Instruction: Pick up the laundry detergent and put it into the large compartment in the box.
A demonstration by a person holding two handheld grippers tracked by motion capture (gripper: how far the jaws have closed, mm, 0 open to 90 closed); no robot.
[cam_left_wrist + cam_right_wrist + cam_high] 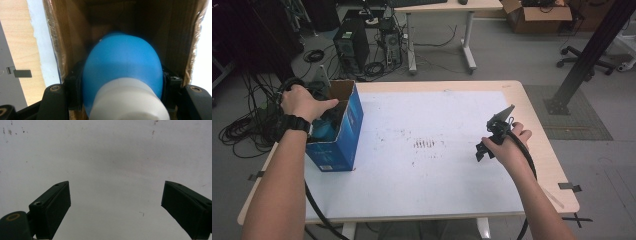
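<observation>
Nearest the person, the right gripper [490, 145], black with two jaws, hangs over the right part of the white table sheet [437, 180]. In its own view the right gripper [115, 207] has its jaws spread wide with nothing between them, just bare sheet with a few small specks below.

Farther left, the left hand [304, 102], black watch on the wrist, reaches down into the open top of a tall blue cardboard box [344, 135] standing upright near the table's left edge. The left gripper [122, 100] is inside that box, its jaws clamped on either side of a blue plastic bottle with a white cap [122, 67]. Cap end sits nearest the camera; the rounded blue body points away, deeper into the brown inside of the box [75, 37]. So the bottle's long axis runs along the gripper's line and down the length of the box. Whether its far end touches the box bottom I can't tell.

Beyond the table: a second desk [447, 7], a computer tower [351, 47], coiled cables on the floor [242, 130].
</observation>
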